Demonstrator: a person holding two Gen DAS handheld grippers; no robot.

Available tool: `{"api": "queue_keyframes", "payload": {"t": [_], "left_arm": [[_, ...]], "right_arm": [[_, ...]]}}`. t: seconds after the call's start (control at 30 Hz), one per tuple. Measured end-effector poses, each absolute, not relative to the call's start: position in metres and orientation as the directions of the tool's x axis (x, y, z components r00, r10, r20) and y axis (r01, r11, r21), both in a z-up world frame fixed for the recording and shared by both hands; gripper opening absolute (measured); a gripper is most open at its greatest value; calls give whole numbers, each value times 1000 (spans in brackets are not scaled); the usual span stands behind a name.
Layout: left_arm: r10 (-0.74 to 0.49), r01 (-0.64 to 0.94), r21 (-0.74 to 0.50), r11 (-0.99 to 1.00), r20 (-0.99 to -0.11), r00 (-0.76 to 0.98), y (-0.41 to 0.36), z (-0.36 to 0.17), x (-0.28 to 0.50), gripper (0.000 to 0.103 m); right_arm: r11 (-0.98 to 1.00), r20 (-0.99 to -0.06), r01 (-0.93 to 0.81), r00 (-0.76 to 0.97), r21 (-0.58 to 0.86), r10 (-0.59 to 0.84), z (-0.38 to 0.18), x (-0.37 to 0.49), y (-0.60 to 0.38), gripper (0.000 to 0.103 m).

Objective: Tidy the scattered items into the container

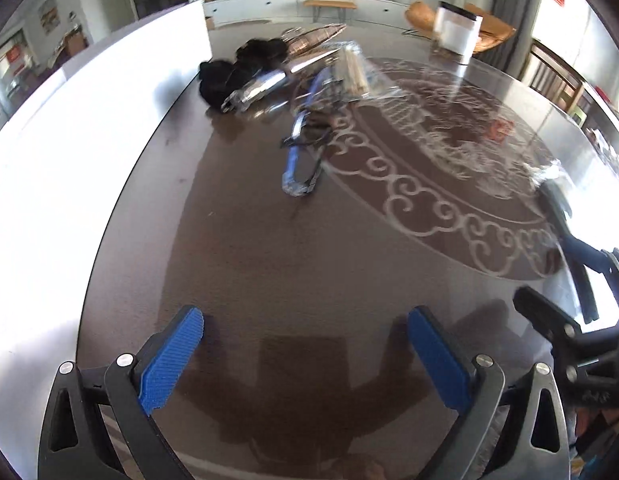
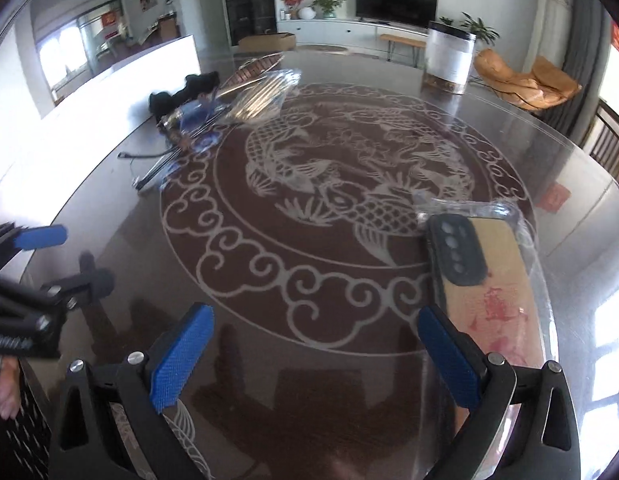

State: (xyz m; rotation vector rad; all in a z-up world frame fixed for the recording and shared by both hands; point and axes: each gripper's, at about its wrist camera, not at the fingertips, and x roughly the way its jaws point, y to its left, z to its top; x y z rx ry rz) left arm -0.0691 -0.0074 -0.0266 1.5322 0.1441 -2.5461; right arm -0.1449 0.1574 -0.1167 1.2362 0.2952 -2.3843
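The scattered items lie in a loose heap at the far left of the round bench [image 1: 269, 280]: a black cloth bundle [image 1: 225, 80], a blue-handled tool in clear wrap [image 1: 295, 160], a clear packet of pale sticks [image 1: 351, 70] and a woven basket [image 1: 313, 38] just behind them, all touching or overlapping one another. In the right wrist view the same heap sits at upper left, with the packet of sticks [image 2: 265, 92] on top and the basket [image 2: 255, 68] beyond it. Well apart from the heap, a phone case in a clear bag [image 2: 485, 280] lies flat near the right edge of the bench, just beside the right claw's right finger; whether finger and bag touch cannot be told. A tall clear jar with a white band [image 2: 447, 58] stands upright at the far side of the bench. The right claw [image 2: 313, 356] is spread wide, with only the patterned bench top between its blue pads [image 2: 181, 356], and it grips nothing. The left claw [image 1: 305, 360] is likewise spread wide over bare bench near the front edge, holding nothing and well short of the heap. Each claw shows at the edge of the other's view, side by side. A white wall runs along the left of the bench.
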Motion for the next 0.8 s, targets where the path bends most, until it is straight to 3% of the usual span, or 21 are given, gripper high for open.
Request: {"api": "queue_keyframes", "payload": {"t": [0.8], "left_arm": [[-77,133,0,-991,-814,-575,-22,-38,-126,103]], "right_arm": [[-867,-814,499,-507,-10,-283,-125,-141,140,103]]}}
